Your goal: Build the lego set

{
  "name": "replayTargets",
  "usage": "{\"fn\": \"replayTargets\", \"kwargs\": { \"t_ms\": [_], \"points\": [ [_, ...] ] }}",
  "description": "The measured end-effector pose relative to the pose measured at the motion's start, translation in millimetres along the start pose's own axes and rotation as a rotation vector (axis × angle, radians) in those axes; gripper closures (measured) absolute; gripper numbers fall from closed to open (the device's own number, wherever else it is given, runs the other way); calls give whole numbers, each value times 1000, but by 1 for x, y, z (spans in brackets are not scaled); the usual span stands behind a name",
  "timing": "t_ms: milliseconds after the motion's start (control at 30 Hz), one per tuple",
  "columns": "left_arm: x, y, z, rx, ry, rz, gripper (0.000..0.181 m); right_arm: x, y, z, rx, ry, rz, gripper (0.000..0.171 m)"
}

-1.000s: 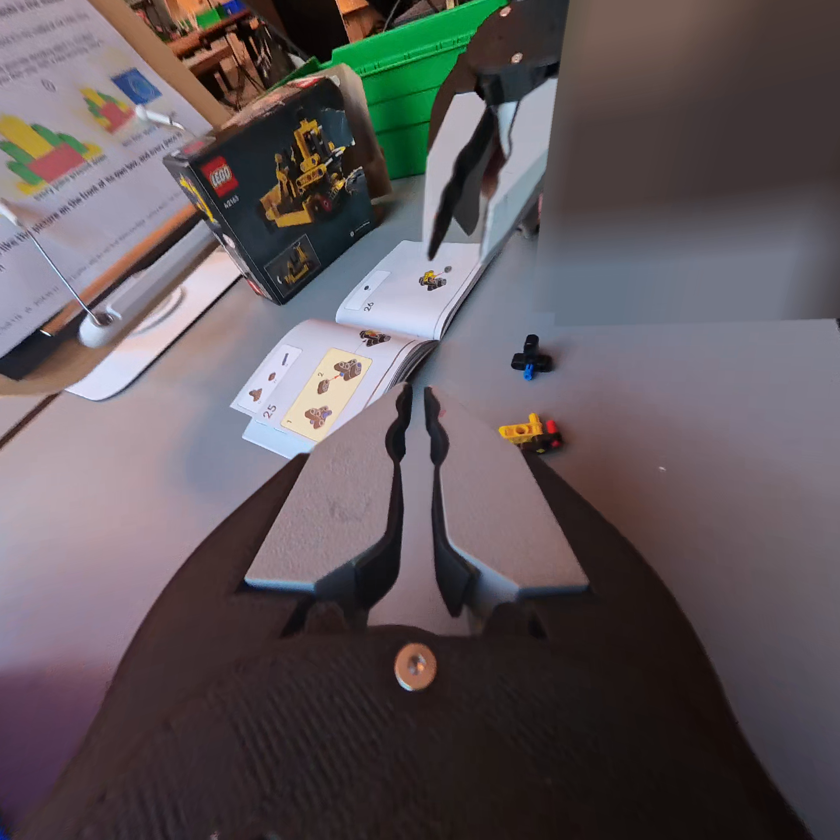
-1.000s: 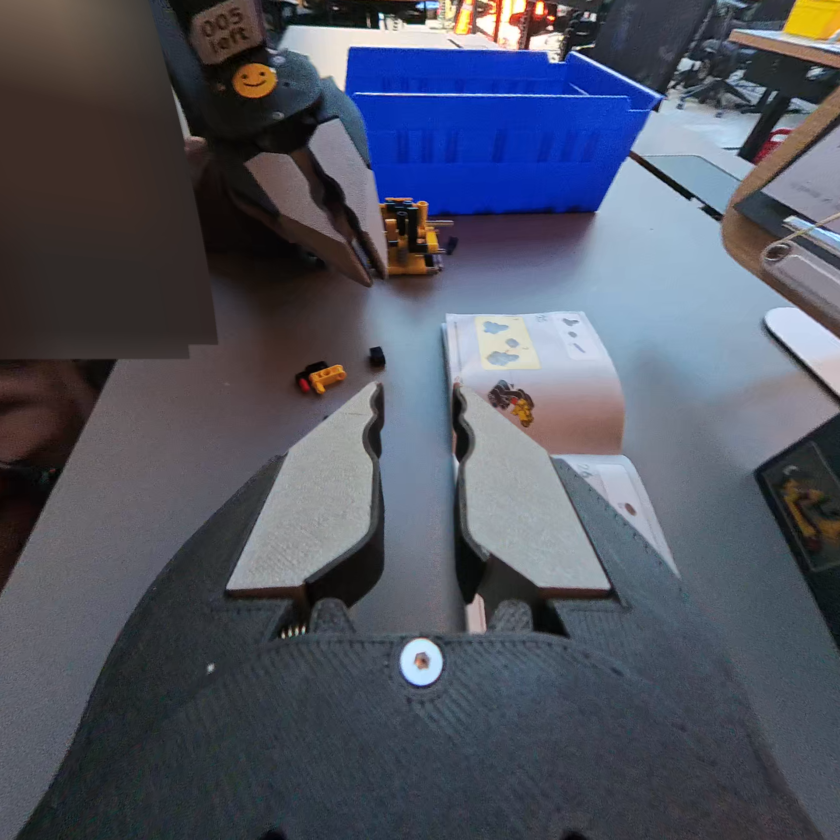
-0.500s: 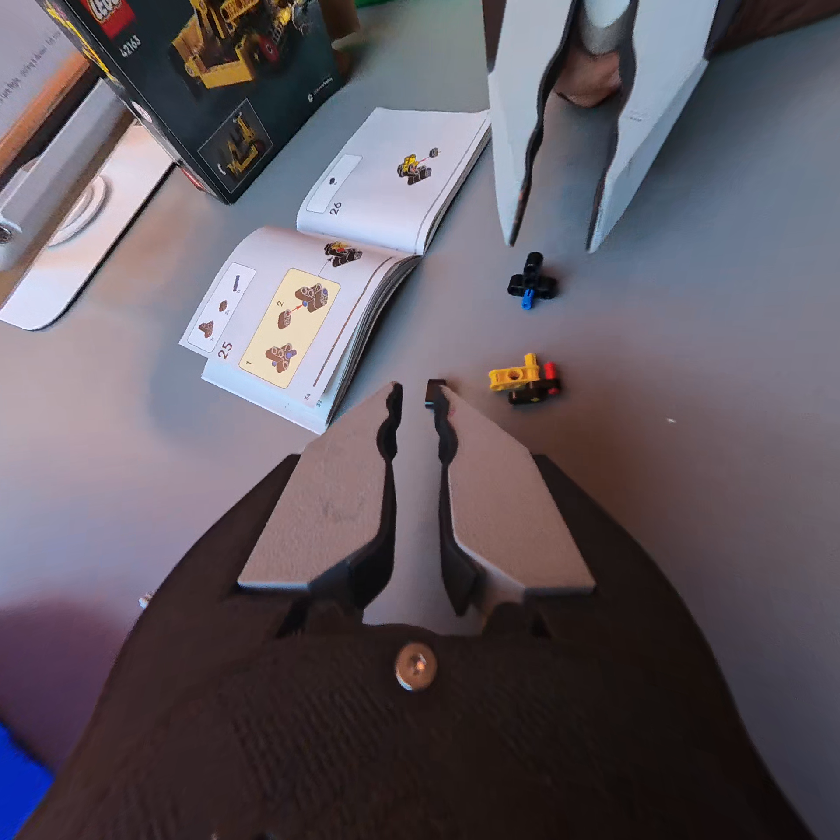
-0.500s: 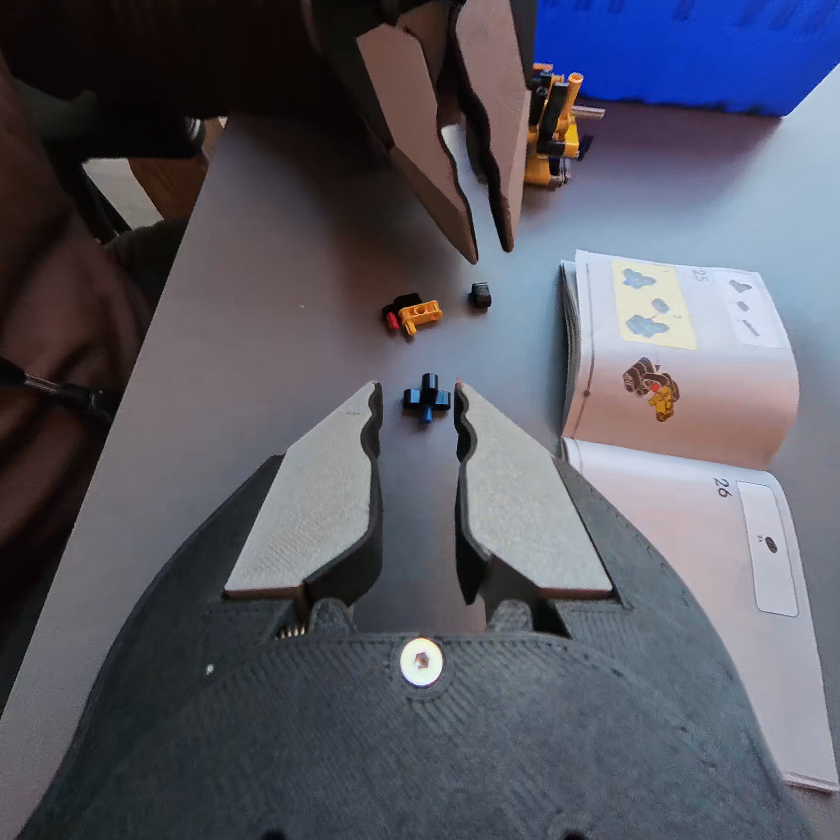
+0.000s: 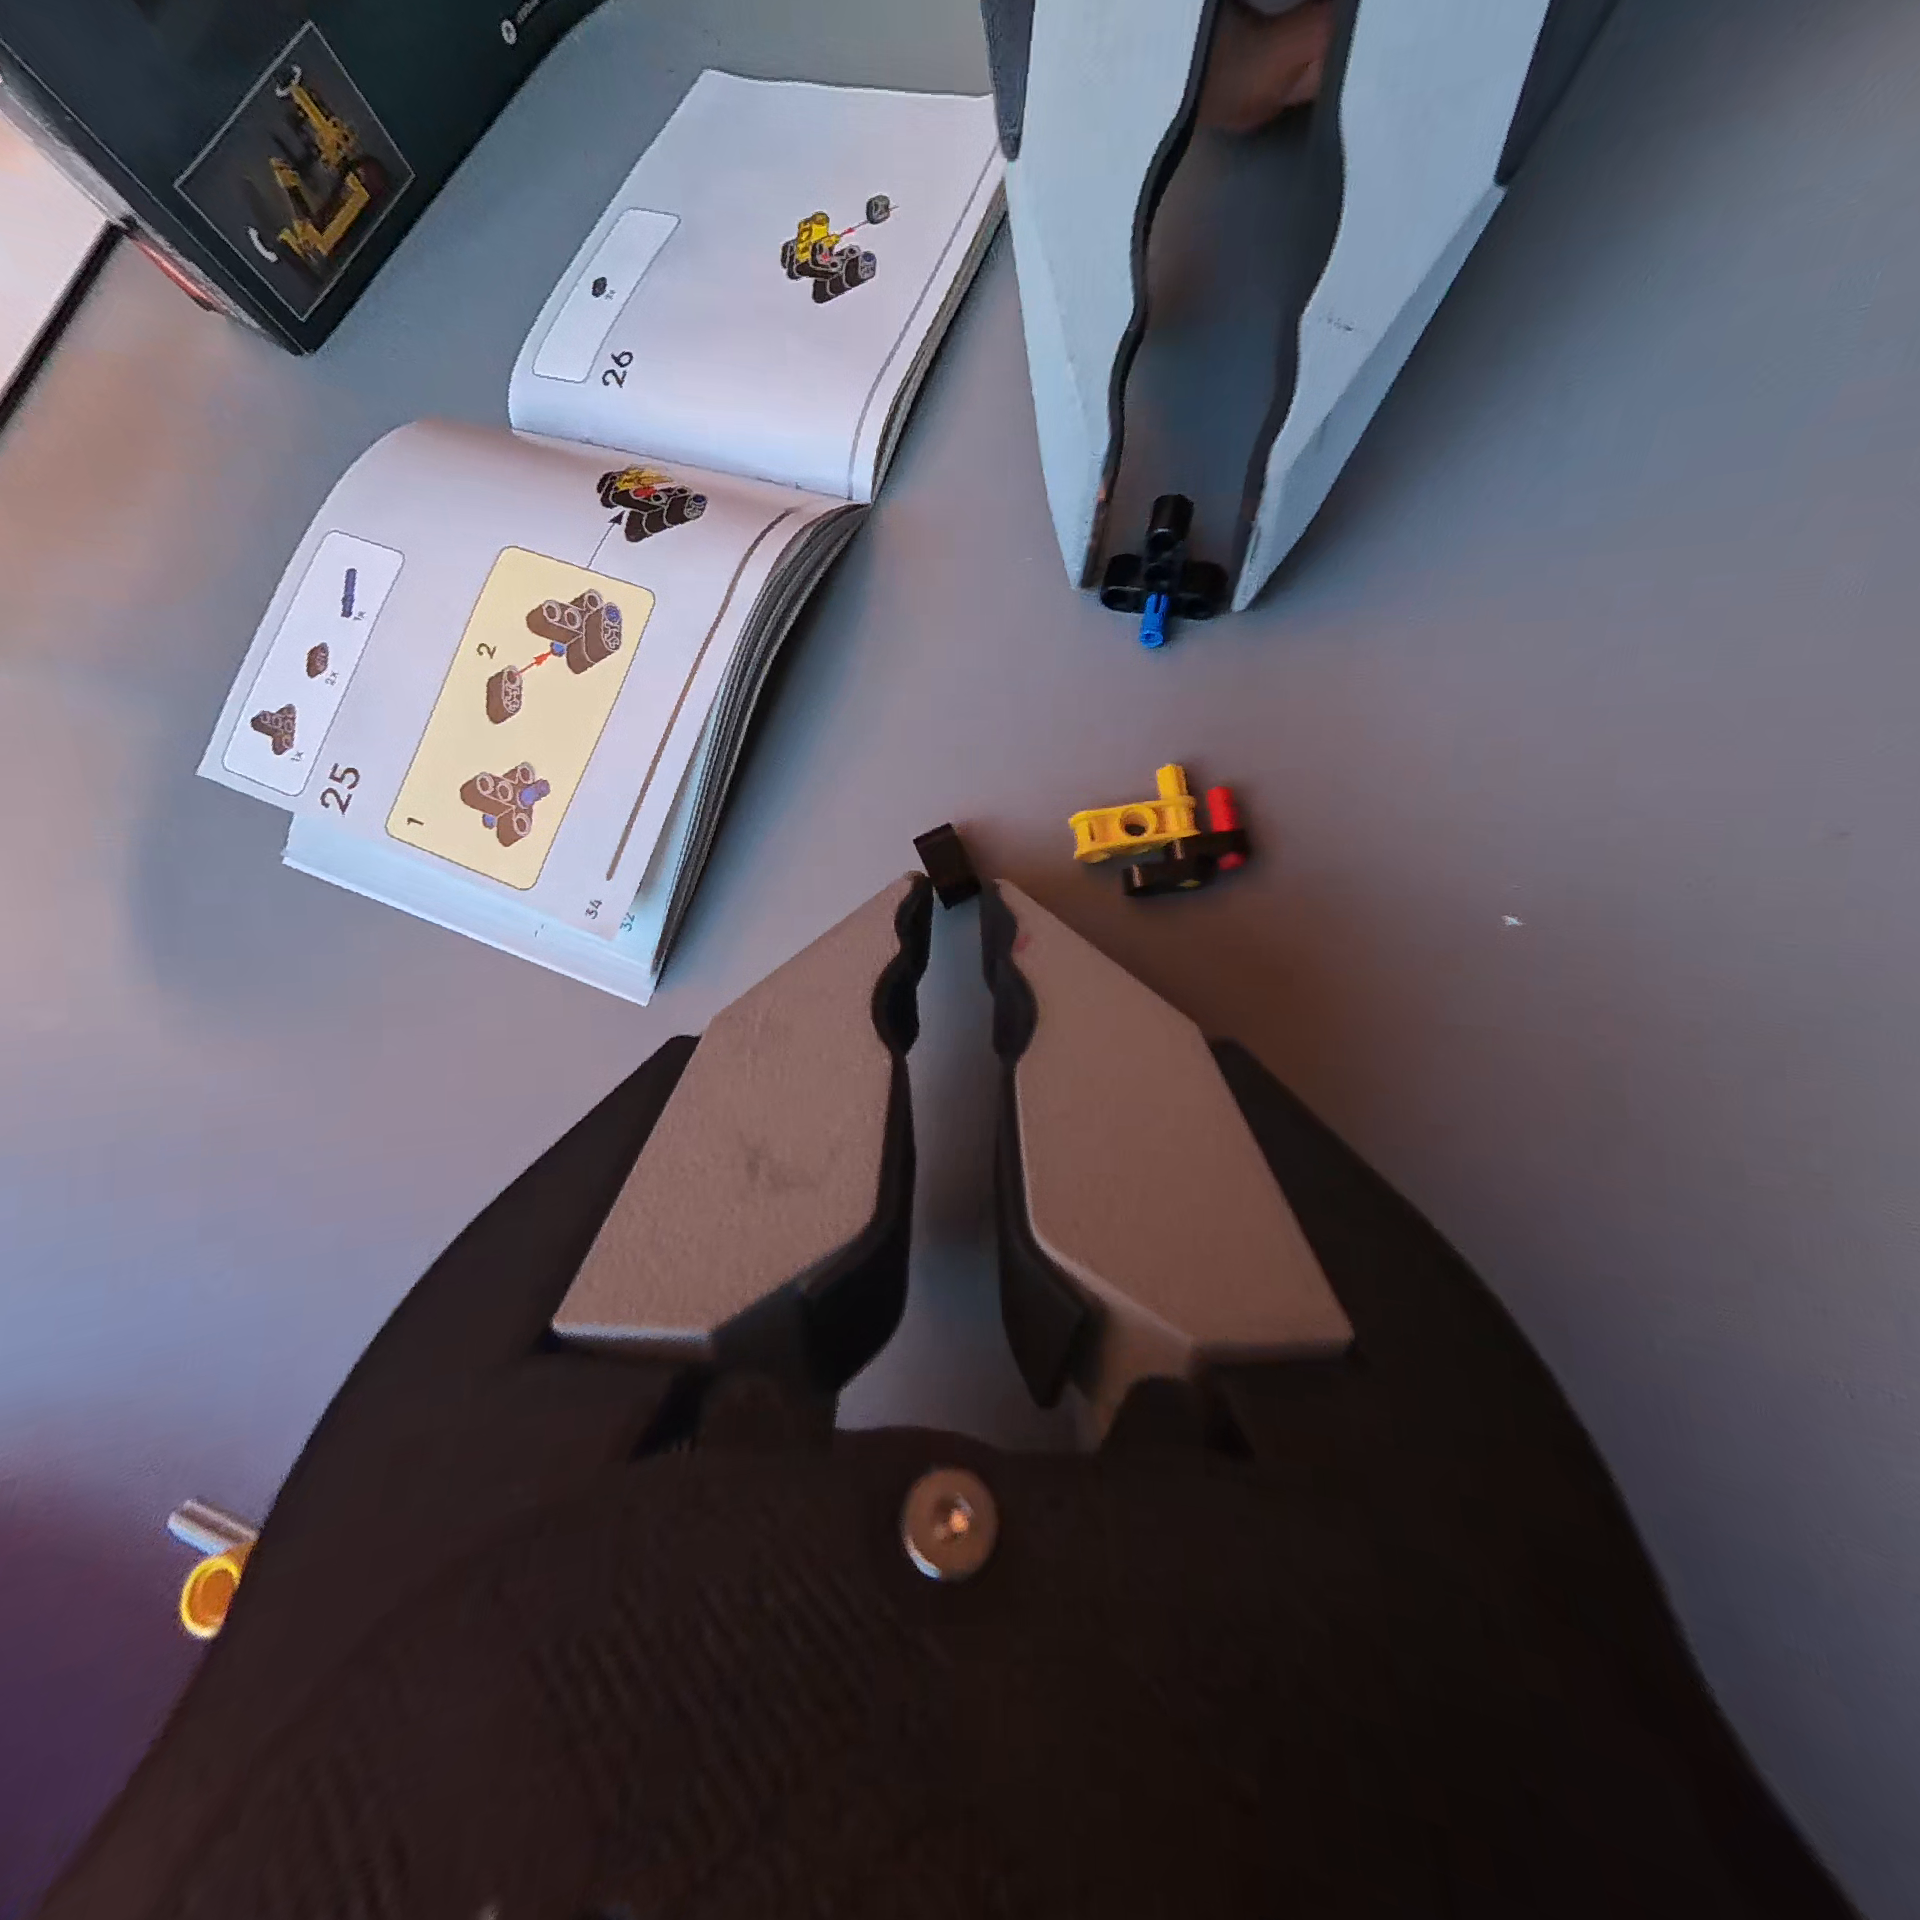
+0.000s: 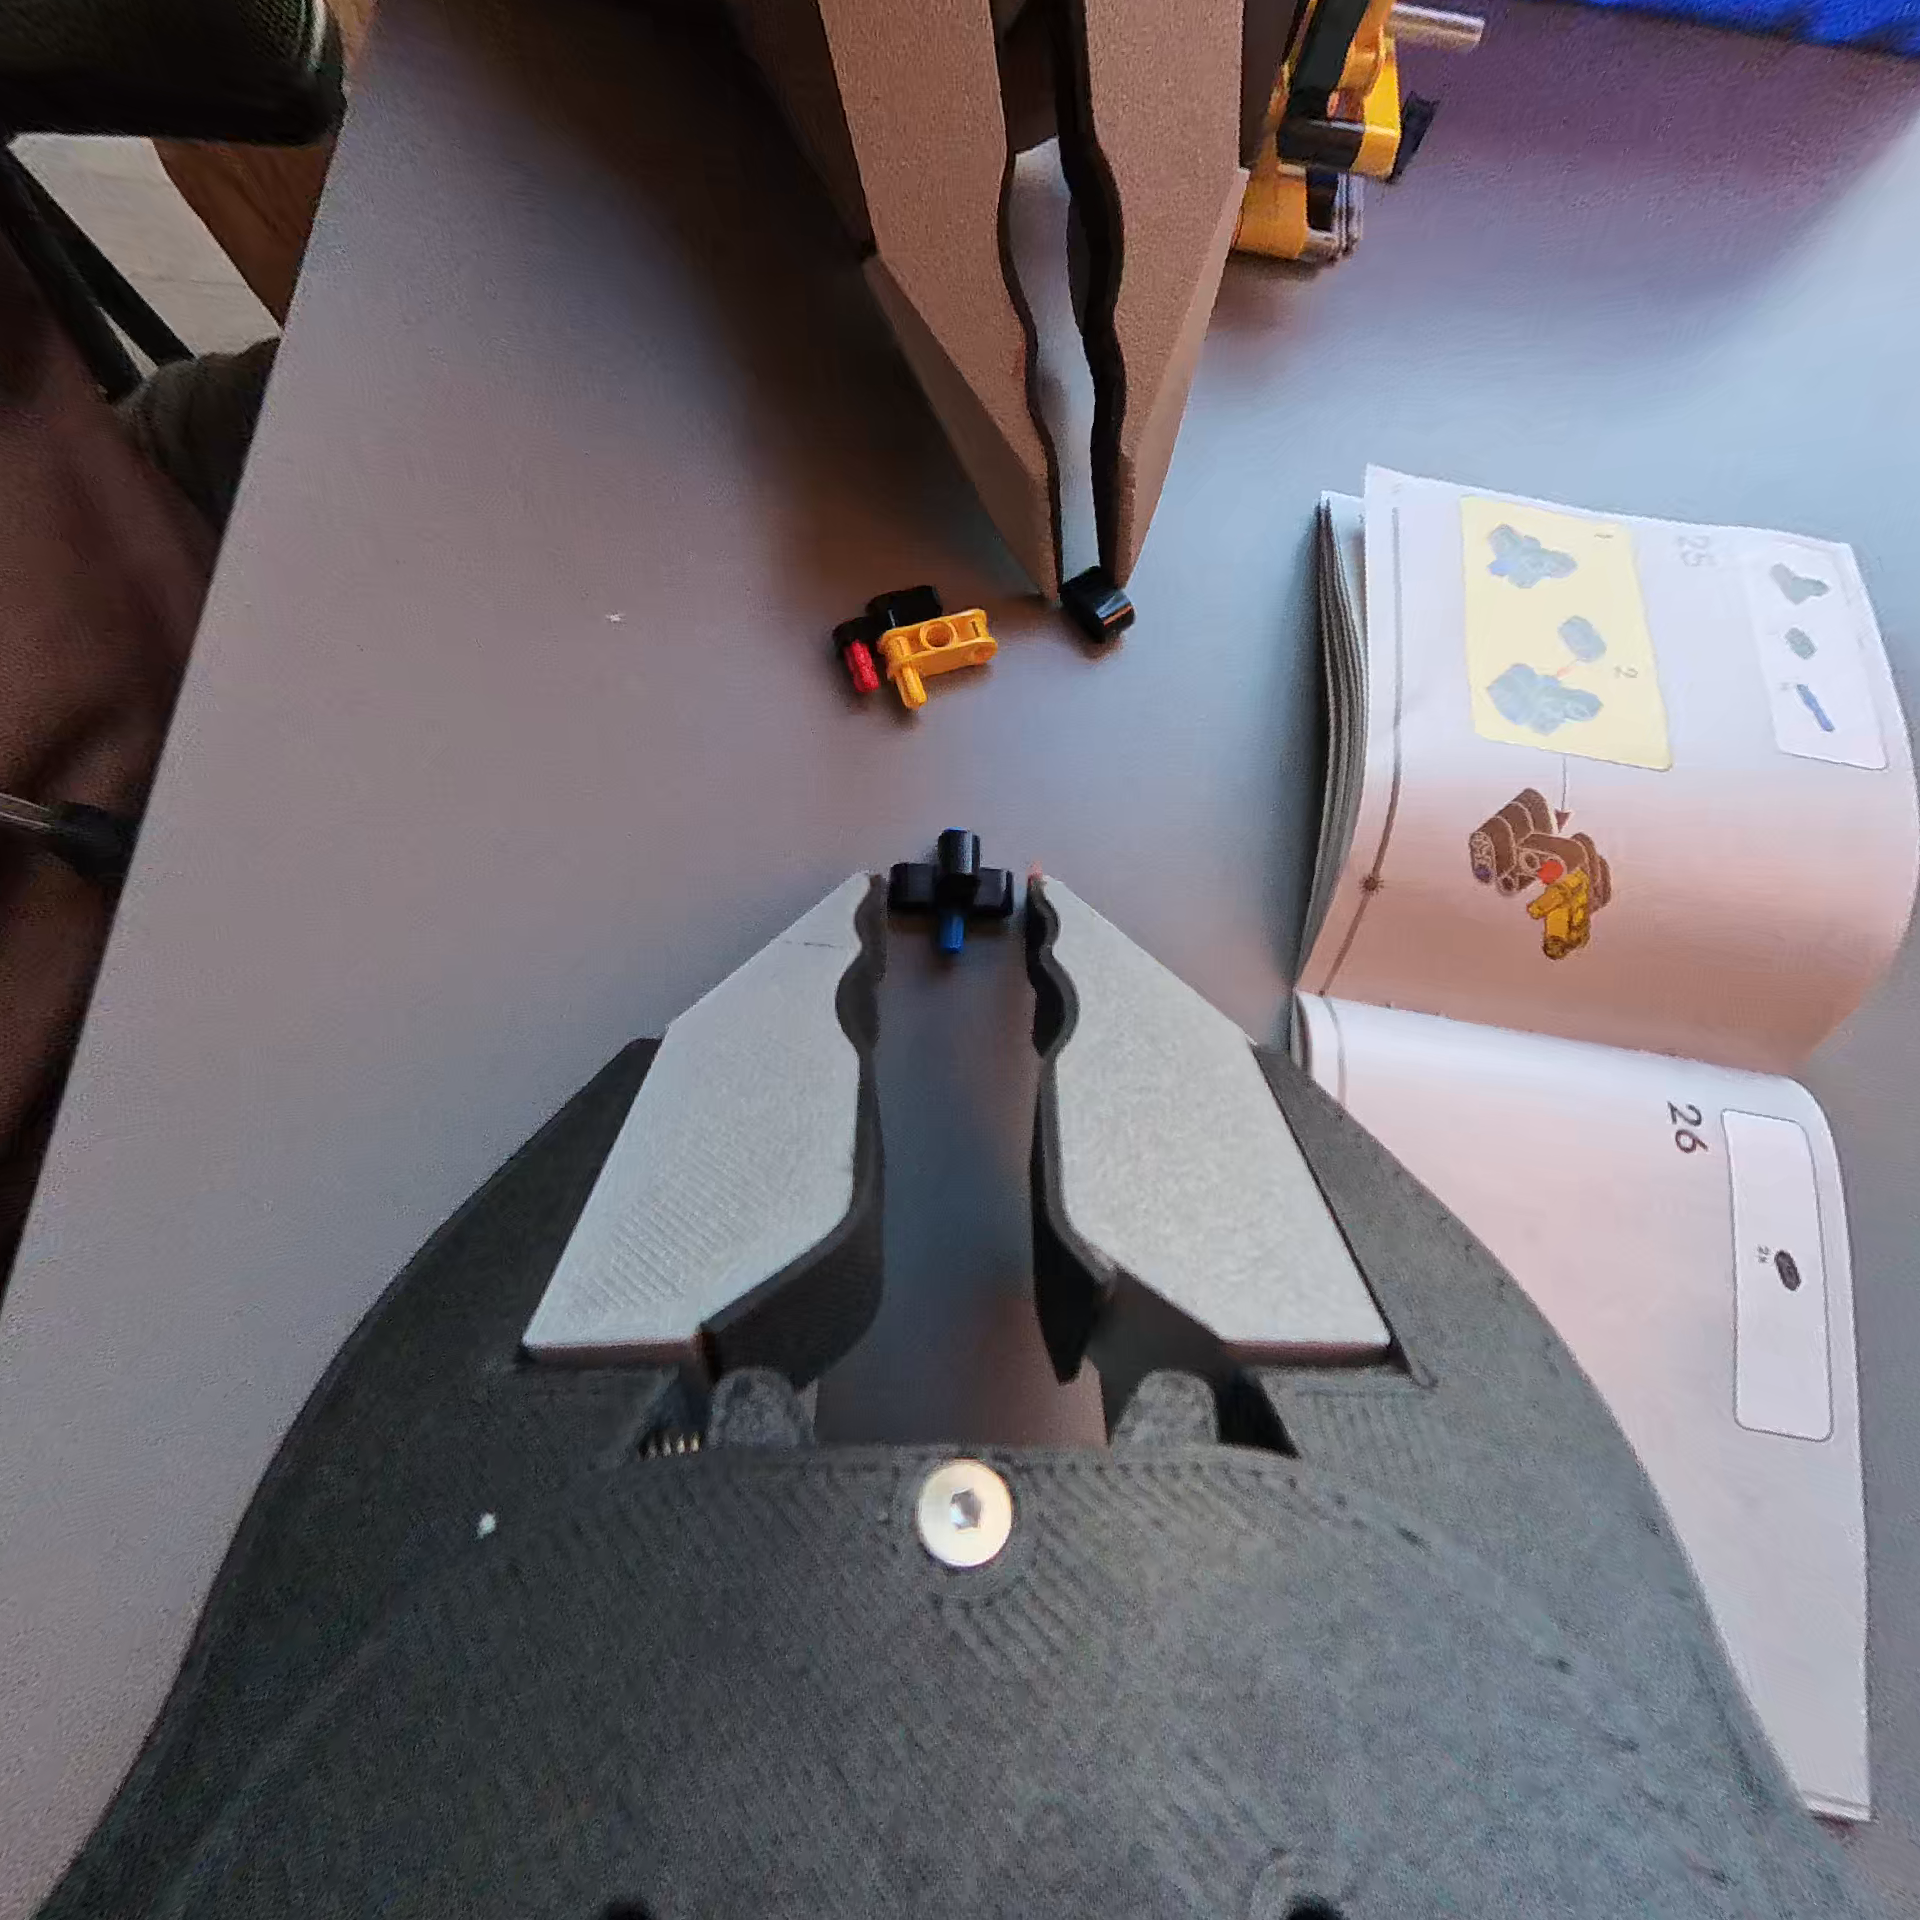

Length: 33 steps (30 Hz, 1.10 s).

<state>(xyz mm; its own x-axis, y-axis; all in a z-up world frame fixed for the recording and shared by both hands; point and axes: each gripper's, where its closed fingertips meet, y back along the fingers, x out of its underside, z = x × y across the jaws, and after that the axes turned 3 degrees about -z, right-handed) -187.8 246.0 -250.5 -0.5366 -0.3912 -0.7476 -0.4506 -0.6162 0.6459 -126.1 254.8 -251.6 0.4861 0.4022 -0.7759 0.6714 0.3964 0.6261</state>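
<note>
My left gripper points down at the grey table, its tips closed on a small black piece. The right wrist view shows it too, with the same piece at its tips. My right gripper is open, its tips either side of a black cross-shaped piece with a blue pin, a small gap on each side. The left wrist view shows that piece between the right gripper's tips. A yellow, black and red sub-assembly lies loose between the two grippers.
The open instruction booklet lies beside the pieces. The dark set box stands beyond it. A partly built yellow model sits behind the left gripper. The table's edge runs along the left, with a person's dark clothing past it. The gap from one gripper's tips to the other's is roughly 7 cm.
Both grippers came down towards the table. The left one narrowed onto the small black piece. The right one moved forward until its tips straddle the black cross piece.
</note>
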Motion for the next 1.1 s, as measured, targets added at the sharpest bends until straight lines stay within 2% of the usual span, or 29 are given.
{"fn": "replayTargets", "kwargs": {
  "t_ms": [33, 367, 600, 733, 867, 1100],
  "points": [
    [0, 0, 1, -9, -1, 1, 175, 0, 0, -1, 6, 2, 1, 150],
    [-9, -7, 2, -8, 143, -10, 176, 7, 6, -23, 82, -29, 7, 151],
    [-30, 4, 1, 99, 332, -168, 176, -3, 19, -26, 117, -1, -85, 146],
    [-46, 10, -9, 234, 443, -264, 176, -23, 33, -30, 163, 3, -191, 147],
    [-58, 11, -19, 314, 490, -312, 176, -44, 31, -16, 169, 76, -240, 147],
    [-70, 10, -32, 421, 554, -335, 175, -49, 22, -6, 298, 311, -177, 148]
  ]
}}
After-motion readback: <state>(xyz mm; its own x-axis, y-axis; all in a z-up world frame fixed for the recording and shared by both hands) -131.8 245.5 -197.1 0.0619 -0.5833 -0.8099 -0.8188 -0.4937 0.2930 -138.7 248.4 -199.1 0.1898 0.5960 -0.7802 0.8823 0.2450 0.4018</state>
